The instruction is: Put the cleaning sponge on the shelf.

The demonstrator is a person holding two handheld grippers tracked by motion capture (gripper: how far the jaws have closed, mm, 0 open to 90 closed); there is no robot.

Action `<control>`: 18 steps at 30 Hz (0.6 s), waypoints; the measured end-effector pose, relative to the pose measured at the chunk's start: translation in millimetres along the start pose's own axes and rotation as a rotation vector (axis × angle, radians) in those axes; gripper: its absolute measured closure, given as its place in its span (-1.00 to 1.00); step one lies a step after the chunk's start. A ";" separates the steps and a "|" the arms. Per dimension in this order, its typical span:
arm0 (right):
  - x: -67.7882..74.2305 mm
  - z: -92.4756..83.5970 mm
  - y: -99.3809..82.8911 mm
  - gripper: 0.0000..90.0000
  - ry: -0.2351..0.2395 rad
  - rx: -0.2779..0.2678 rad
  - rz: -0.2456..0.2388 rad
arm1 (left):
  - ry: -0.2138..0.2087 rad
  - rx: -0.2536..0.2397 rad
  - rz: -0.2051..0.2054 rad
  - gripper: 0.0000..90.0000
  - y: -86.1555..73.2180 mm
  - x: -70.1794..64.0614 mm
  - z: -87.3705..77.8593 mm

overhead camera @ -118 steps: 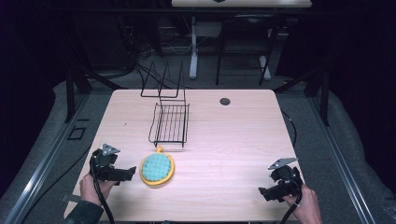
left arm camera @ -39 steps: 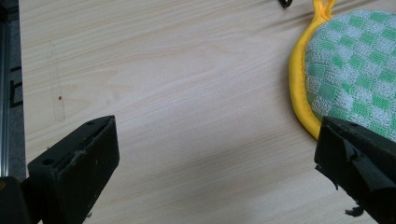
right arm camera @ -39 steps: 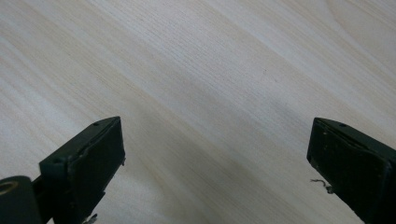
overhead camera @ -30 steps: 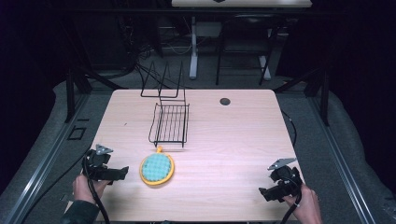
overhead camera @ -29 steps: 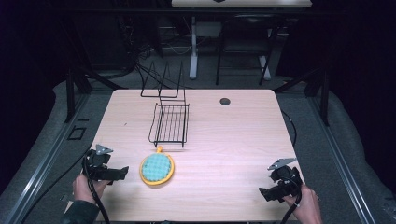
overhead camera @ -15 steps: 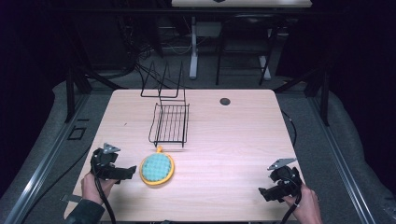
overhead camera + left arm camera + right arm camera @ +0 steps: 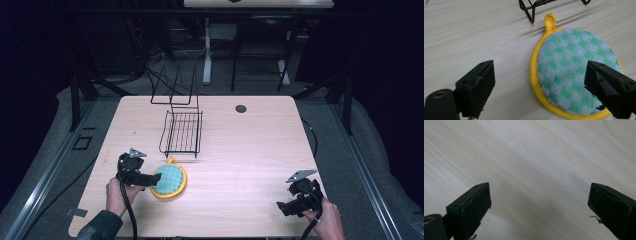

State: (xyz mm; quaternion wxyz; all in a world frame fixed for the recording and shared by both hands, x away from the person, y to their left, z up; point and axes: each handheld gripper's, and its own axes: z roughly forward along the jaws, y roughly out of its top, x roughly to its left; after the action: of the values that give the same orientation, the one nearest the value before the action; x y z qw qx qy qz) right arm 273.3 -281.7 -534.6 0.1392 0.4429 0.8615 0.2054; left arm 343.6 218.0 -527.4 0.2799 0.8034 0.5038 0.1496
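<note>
Straddling round quilted checkered potholder, left gripper closing.

Open table on my right, crowded corner on my left

Bare wood lies ahead of my right gripper, so the table is free to cross there. Near my left gripper, the pot holder lies flat, and just beyond its loop the wire rack blocks the way toward the far edge.
</note>
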 end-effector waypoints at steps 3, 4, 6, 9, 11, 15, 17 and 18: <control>0.1 -0.1 -0.1 -0.91 0.001 0.001 0.002 | 0.001 0.002 0.008 -0.65 2.8 -1.7 4.0; 0.3 -0.1 -0.1 -0.91 0.000 -0.001 -0.001 | -0.005 0.004 0.007 -0.58 4.0 -3.1 6.0; -0.1 -0.7 -0.1 -0.90 -0.002 0.001 -0.001 | -0.012 0.011 0.013 -0.50 6.1 -6.3 10.4; -0.6 -0.5 -0.4 -0.89 -0.004 -0.001 -0.001 | -0.016 0.020 0.014 -0.26 7.6 -9.3 16.1; -0.7 -0.6 -0.6 -0.89 -0.004 -0.003 0.000 | -0.017 0.031 0.023 -0.12 7.9 -11.8 20.0; -1.0 -1.7 -1.0 -0.89 0.002 -0.006 0.009 | -0.024 0.046 0.036 0.02 7.3 -12.4 23.1; -0.8 -1.8 -1.2 -0.90 0.003 -0.005 0.008 | -0.024 0.041 0.044 0.14 6.2 -11.9 23.7; -0.8 -2.1 -1.2 -0.89 0.001 -0.003 0.006 | -0.026 0.037 0.047 0.19 5.0 -12.3 25.3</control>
State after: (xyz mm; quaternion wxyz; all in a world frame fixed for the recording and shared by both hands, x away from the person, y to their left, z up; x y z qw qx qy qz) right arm 272.1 -283.5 -533.3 0.1388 0.4452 0.8600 0.2074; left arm 354.8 197.8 -544.1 0.2678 0.8218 0.4840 0.1364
